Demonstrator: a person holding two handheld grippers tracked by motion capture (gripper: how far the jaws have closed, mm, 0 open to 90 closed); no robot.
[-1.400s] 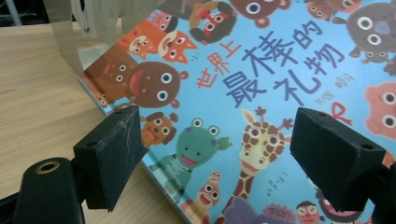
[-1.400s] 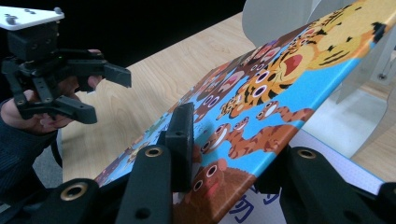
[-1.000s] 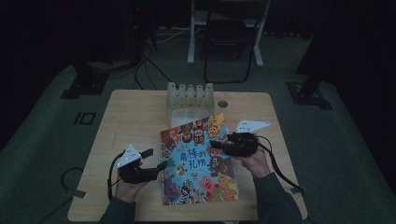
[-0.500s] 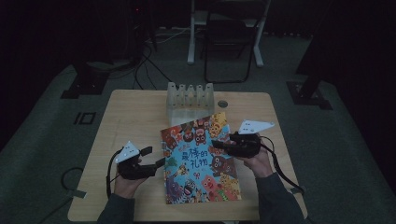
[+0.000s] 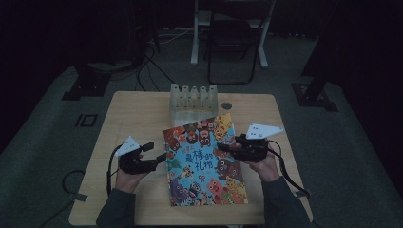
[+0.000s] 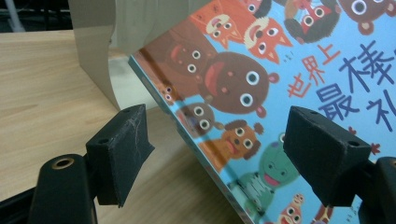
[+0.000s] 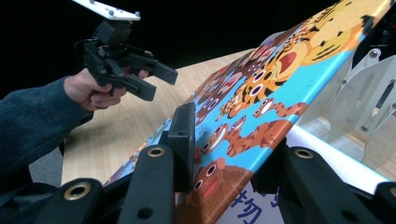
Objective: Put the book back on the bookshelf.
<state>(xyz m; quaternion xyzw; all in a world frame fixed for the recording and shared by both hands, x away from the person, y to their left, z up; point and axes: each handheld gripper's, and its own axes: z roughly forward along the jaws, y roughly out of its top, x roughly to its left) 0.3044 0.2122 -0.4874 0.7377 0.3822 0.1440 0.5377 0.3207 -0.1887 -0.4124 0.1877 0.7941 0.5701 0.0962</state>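
Your right gripper (image 5: 227,146) clamps the picture book (image 5: 204,161) at its 3 o'clock edge, tilting it off the surface (image 5: 138,114). Your left gripper (image 5: 159,156) stands open at the book's 9 o'clock edge.

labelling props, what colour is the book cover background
Light blue, crowded with cartoon animals; the book shows best in the left gripper view.
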